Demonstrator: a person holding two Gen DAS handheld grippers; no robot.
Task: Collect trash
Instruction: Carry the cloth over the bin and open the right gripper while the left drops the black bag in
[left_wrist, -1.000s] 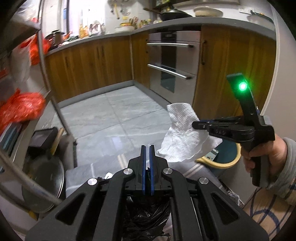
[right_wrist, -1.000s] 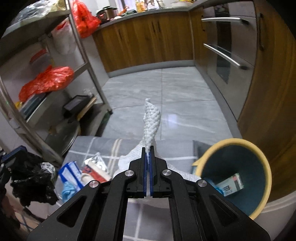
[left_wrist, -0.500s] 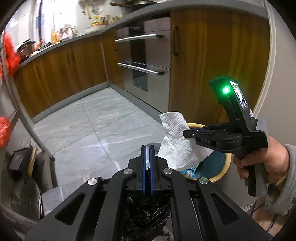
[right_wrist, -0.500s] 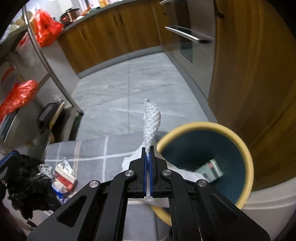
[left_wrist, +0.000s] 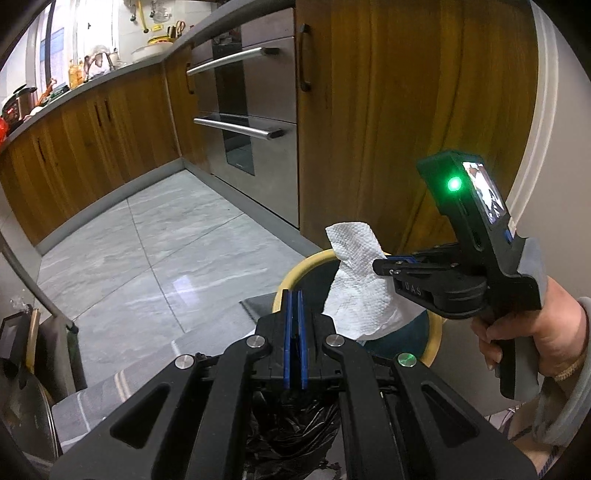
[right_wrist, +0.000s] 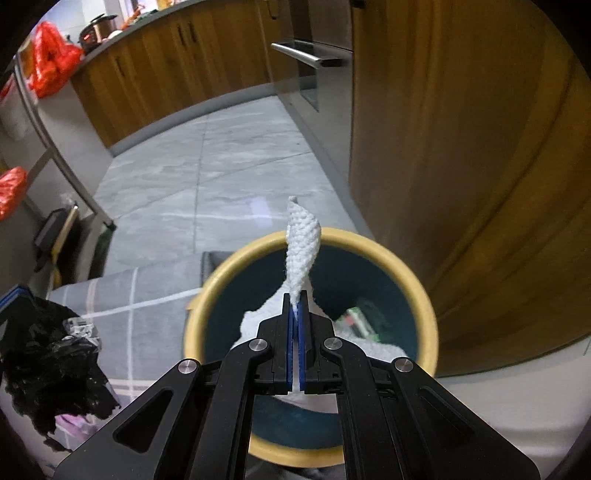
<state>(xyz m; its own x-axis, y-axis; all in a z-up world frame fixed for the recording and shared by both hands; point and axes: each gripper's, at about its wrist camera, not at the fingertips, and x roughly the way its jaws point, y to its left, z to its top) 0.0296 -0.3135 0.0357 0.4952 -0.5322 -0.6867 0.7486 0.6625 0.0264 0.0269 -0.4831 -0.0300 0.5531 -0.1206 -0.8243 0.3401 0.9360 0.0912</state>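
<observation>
My right gripper (right_wrist: 294, 295) is shut on a white paper towel (right_wrist: 301, 240), which sticks up past its fingertips and hangs below them. It is held over the mouth of a round bin with a yellow rim (right_wrist: 229, 262) and a teal inside, where a small carton (right_wrist: 360, 321) lies. The left wrist view shows the same right gripper (left_wrist: 376, 266), held by a hand, with the towel (left_wrist: 354, 295) above the bin rim (left_wrist: 295, 273). My left gripper (left_wrist: 293, 295) is shut, and a crumpled black plastic bag (left_wrist: 291, 424) hangs under it. This bag (right_wrist: 51, 365) is left of the bin.
The bin stands against a wooden cabinet (right_wrist: 461, 147), beside a grey checked mat (right_wrist: 140, 306) with some litter (right_wrist: 79, 326) on it. A steel oven (left_wrist: 251, 122) is further along. A metal shelf rack (right_wrist: 55, 147) with red bags (right_wrist: 48, 70) stands to the left. The tiled floor (left_wrist: 166, 258) lies beyond.
Both grippers have moved right and lower, toward the cabinet. The bin, earlier off to the right of the towel, is now straight under it. Both grips are unchanged.
</observation>
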